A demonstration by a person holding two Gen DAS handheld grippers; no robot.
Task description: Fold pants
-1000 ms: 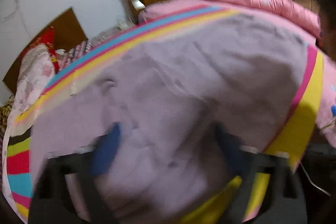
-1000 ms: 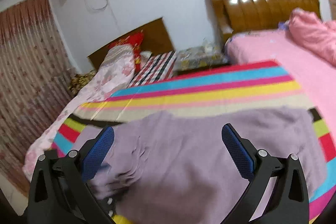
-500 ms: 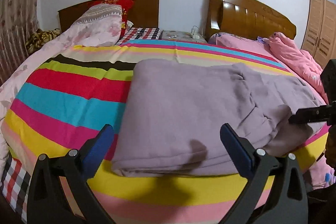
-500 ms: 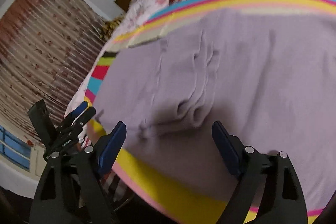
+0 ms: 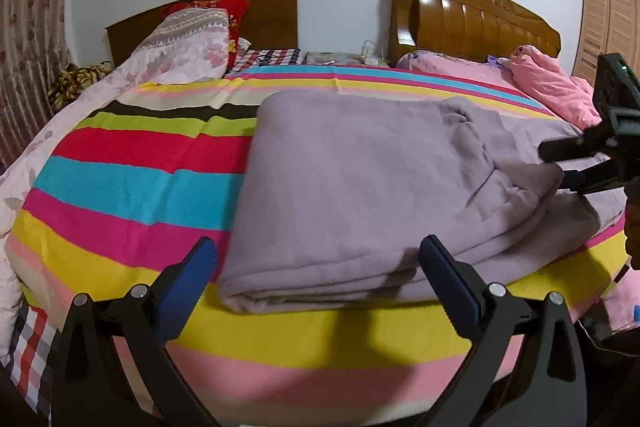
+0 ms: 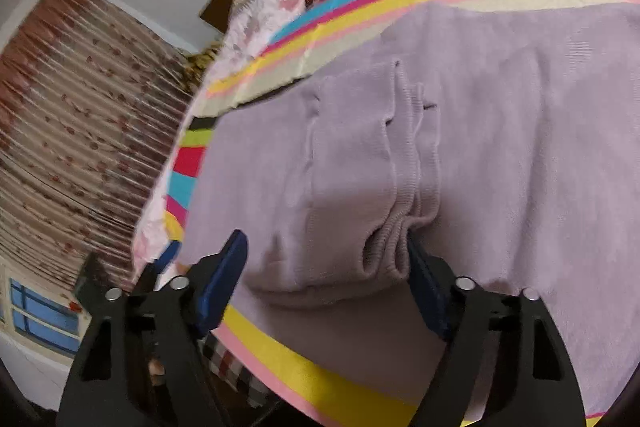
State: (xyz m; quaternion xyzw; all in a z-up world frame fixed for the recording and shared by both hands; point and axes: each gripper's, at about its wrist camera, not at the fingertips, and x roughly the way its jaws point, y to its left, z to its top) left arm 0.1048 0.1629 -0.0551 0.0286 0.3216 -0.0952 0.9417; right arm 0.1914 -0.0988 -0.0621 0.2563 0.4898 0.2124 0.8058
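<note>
Left gripper point(image 5: 316, 269): jaws wide, empty — hovering at the near folded edge of the pants point(image 5: 380, 187).
Right gripper point(image 6: 326, 269): jaws closing around the ribbed cuffs, not yet pinching.
Pants: lilac, folded on a striped blanket point(image 5: 132, 183).

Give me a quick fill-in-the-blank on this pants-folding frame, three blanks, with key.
1. The pants are ____ in colour.
2. They lie on a bedspread patterned with bright ____.
3. The right gripper is closing around the pants' ribbed cuffs, while nothing sits between the pads of the ____ gripper.

Missing words: lilac; stripes; left
</note>
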